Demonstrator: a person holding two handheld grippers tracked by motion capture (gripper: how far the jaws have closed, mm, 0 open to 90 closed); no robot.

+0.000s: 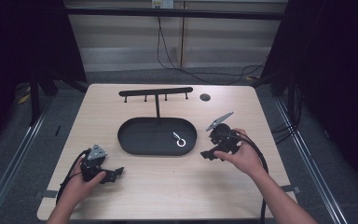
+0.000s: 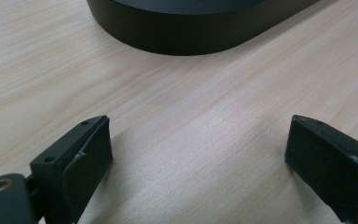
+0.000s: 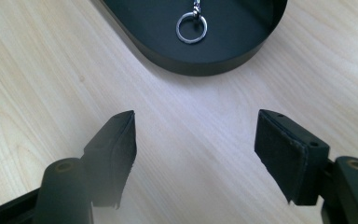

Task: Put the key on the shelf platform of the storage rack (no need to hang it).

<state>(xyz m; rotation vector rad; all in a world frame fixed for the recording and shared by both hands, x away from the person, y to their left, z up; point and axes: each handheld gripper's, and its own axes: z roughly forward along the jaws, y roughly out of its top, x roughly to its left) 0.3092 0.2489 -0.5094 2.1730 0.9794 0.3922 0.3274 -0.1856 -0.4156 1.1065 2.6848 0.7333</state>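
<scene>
Pale wood-grain laminate is covering the rectangular table, and on it a small silver key ring with a short metal clasp is lying inside the right end of a shallow black oval metal tray, flat on the tray floor and just inside the rim; in the right gripper view the ring is showing ahead of the jaws, past the tray wall. A thin black post is rising from the tray's far side and carrying a black horizontal hanger bar with small pegs. The right gripper is hovering just beside the tray's right end, its jaws standing wide apart over bare wood and grasping nothing. The left gripper is resting low near the front left of the table, well apart from the ring, its jaws likewise spread and empty, with the tray's dark wall ahead of it. A small round dark grommet is sitting near the far right edge. Beyond the table, grey floor, a light panelled wall with trailing black cables and dark curtains on both sides are framing the scene.
</scene>
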